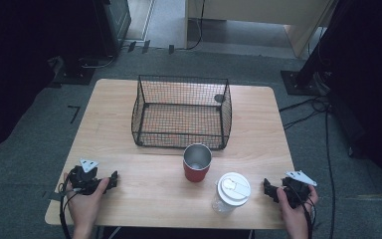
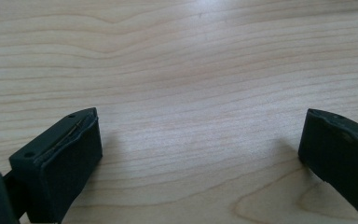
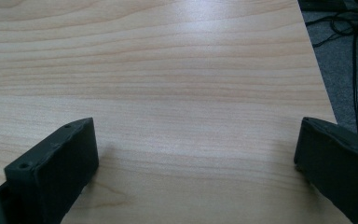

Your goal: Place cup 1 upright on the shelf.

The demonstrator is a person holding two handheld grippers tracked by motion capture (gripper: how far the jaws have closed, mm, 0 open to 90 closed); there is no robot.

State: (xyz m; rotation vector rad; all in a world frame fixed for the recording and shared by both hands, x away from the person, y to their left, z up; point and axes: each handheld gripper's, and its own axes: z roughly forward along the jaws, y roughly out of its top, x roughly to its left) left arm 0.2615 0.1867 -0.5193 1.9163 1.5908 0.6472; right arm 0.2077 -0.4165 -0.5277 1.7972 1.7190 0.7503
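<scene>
Between wide-spread jaws of both grippers (left (image 1: pixel 113 180), right (image 1: pixel 266 188)): bare table (image 2: pixel 191 70); nothing gripped, cups (image 1: pixel 197 163) kept clear ahead.

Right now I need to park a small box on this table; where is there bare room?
Bare wood lies between the left hand-held gripper and the red cup, and on both sides of the wire basket. It is crowded around the red cup and lidded clear cup, close to the right hand-held gripper.

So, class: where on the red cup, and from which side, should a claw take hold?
Grip the red cup across its side wall, coming level from the left: it stands upright and open-topped, the left is clear, and the lidded cup crowds its right.
</scene>
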